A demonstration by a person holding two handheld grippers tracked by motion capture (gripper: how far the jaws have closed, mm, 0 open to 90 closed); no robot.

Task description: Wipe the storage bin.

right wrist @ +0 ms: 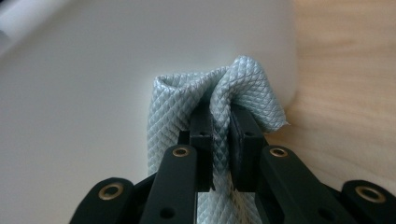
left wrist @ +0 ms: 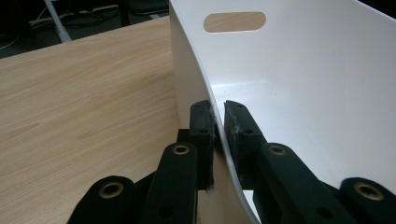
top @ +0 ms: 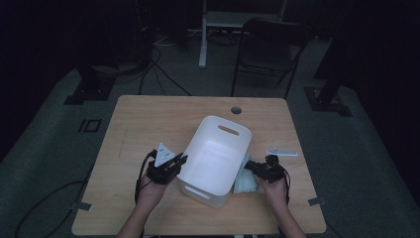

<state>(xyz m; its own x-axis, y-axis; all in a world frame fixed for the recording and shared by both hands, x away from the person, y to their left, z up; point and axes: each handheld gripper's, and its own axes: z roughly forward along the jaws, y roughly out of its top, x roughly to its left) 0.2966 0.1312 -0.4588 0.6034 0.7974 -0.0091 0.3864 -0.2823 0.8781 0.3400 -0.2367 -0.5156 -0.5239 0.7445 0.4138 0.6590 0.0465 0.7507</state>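
Note:
A white plastic bin (top: pixel 218 153) with handle slots stands in the middle of the wooden table. My left gripper (top: pixel 179 161) is shut on the bin's left wall; in the left gripper view its jaws pinch the thin white rim (left wrist: pixel 218 135), one inside and one outside. My right gripper (top: pixel 251 168) is shut on a pale blue quilted cloth (top: pixel 244 181) just outside the bin's right wall. In the right gripper view a fold of the cloth (right wrist: pixel 243 88) bulges up between the two jaws, with the bin's white wall (right wrist: pixel 93 70) close behind it.
The table (top: pixel 148 124) has a round cable hole (top: pixel 236 110) near its far edge. A dark chair (top: pixel 270 49) and a white desk leg (top: pixel 203 34) stand beyond the table. Cables lie on the floor at the left.

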